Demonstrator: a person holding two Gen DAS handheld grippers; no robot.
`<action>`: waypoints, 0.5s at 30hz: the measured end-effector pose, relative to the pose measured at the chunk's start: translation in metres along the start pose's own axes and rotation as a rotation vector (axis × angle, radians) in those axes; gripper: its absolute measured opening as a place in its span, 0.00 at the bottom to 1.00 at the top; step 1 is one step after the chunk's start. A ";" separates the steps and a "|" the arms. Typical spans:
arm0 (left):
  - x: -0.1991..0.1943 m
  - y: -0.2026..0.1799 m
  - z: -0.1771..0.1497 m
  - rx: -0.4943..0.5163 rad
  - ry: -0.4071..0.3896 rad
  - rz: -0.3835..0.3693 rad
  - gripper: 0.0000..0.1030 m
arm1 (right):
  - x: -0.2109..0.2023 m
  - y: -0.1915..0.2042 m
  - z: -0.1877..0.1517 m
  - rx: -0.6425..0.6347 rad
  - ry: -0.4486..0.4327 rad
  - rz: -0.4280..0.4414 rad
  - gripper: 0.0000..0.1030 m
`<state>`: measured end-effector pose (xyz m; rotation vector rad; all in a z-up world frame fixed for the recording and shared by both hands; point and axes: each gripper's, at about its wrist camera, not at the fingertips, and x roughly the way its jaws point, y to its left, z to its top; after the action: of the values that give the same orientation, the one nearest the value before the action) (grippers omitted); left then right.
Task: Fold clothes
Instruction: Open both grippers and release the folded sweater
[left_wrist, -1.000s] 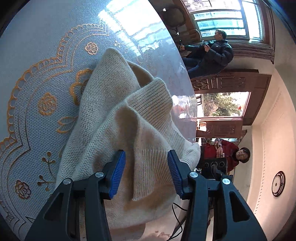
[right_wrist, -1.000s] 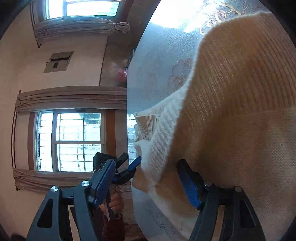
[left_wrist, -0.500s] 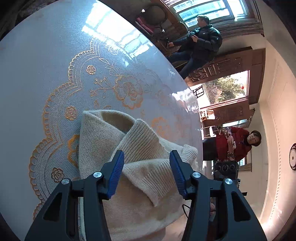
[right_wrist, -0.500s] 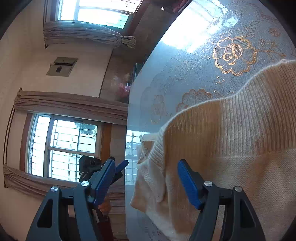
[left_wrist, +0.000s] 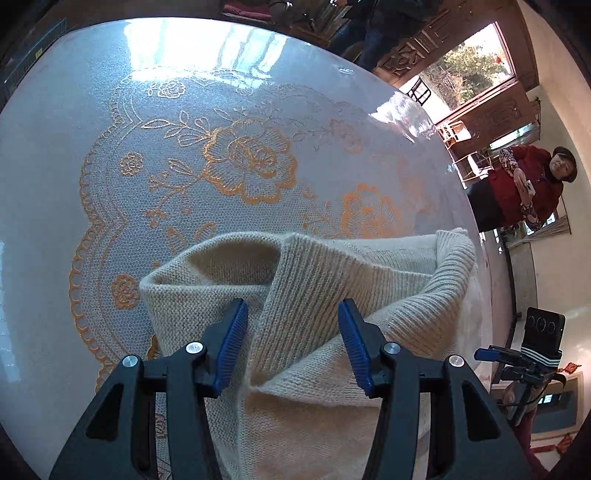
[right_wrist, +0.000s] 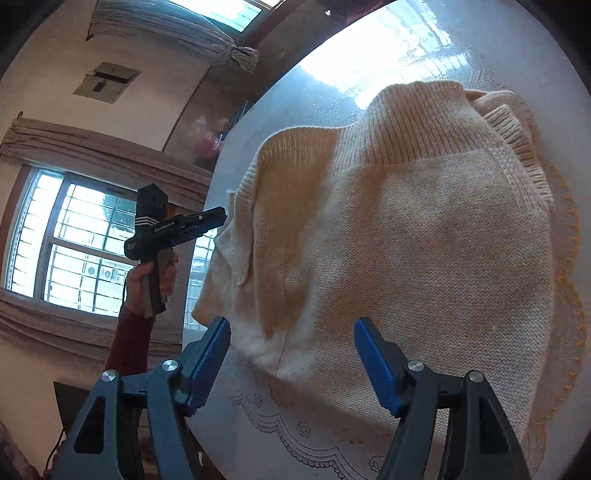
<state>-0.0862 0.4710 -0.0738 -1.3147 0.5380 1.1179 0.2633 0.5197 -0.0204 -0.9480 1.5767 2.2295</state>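
Note:
A cream knitted sweater (left_wrist: 332, 295) lies bunched and folded on the round table (left_wrist: 55, 166), near its right edge. My left gripper (left_wrist: 291, 343) hovers over it, its jaws closing. A ribbed fold rises between the blue pads (left_wrist: 232, 343), which stand clear of it. In the right wrist view the sweater (right_wrist: 424, 240) spreads wide. My right gripper (right_wrist: 291, 365) is open at its near hem with nothing pinched. The left gripper (right_wrist: 218, 221) also shows there, held in a hand at the sweater's left edge.
A white lace cloth with gold flowers (left_wrist: 251, 162) covers the table. A person in a red jacket (left_wrist: 528, 184) stands beyond the table's right edge. Windows with curtains (right_wrist: 74, 240) line the wall. The table's far side (left_wrist: 184, 55) is bare.
Both grippers have drawn back from the sweater, so more of it and the table shows. The left view has rolled and its jaws stand a little narrower. The right jaws are unchanged.

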 end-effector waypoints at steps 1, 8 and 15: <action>0.002 -0.004 -0.002 0.028 0.010 0.011 0.16 | -0.001 -0.003 -0.001 0.006 0.000 -0.007 0.70; -0.016 -0.014 -0.013 0.067 -0.067 0.049 0.01 | -0.001 0.008 0.025 -0.072 -0.049 -0.143 0.67; -0.059 -0.010 -0.025 0.056 -0.274 0.075 0.00 | 0.018 0.027 0.059 -0.178 -0.046 -0.313 0.67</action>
<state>-0.0954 0.4291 -0.0245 -1.0785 0.4147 1.3117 0.2138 0.5599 0.0005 -1.0976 1.1331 2.1745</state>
